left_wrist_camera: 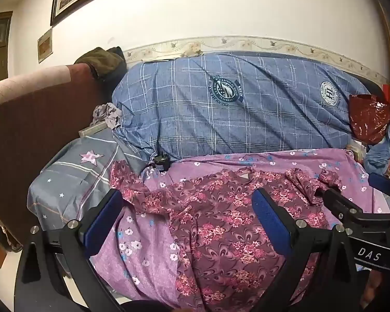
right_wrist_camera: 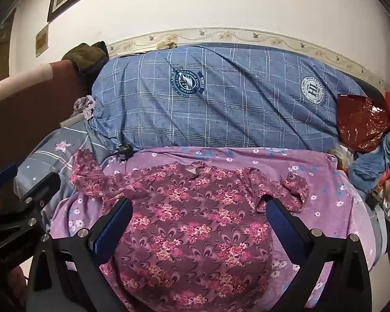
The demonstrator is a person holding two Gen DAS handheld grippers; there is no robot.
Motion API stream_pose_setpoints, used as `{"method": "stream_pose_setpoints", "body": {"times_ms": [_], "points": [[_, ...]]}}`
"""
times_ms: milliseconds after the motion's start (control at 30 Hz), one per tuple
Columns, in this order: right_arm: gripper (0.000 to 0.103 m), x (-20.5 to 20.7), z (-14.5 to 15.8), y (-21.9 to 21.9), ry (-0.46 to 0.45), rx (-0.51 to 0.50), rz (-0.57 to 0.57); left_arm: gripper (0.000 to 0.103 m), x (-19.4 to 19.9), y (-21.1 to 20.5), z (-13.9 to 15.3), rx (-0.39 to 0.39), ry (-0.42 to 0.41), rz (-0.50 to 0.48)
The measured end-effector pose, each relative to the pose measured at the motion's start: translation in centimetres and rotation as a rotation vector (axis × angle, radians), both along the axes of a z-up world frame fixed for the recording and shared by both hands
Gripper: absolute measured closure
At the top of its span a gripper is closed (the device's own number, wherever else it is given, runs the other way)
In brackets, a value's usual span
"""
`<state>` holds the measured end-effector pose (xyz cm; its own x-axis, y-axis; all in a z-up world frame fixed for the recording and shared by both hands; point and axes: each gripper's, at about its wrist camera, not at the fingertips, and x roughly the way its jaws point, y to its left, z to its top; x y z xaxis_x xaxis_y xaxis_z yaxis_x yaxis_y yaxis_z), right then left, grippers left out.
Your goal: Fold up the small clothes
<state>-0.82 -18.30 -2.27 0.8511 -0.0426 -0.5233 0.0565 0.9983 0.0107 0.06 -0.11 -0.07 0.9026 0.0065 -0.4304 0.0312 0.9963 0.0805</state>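
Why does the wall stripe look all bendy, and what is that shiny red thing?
In the left wrist view the fisheye lens bows the wallpaper border into an arc; in the right wrist view it bends the same way, and the corners go dark. The red foil bag throws back glare in white specks.

A maroon floral top (right_wrist_camera: 192, 221) lies spread flat on a lilac flowered sheet (right_wrist_camera: 332, 195). The right gripper (right_wrist_camera: 199, 208) hovers over it, blue-padded fingers (right_wrist_camera: 111, 228) wide apart and empty. The left gripper (right_wrist_camera: 18, 202) shows at the left edge. Behind lies a blue checked quilt (right_wrist_camera: 221, 109), with a shiny red bag (right_wrist_camera: 361, 124) at right.
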Motion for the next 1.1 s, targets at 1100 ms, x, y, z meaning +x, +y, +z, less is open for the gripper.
{"method": "stream_pose_setpoints", "body": {"times_ms": [1100], "points": [[0.0,0.9,-1.4,-1.5,0.007,-0.046,-0.086,0.003,2.2,-1.3,-2.1,0.039,0.093,-0.02]]}}
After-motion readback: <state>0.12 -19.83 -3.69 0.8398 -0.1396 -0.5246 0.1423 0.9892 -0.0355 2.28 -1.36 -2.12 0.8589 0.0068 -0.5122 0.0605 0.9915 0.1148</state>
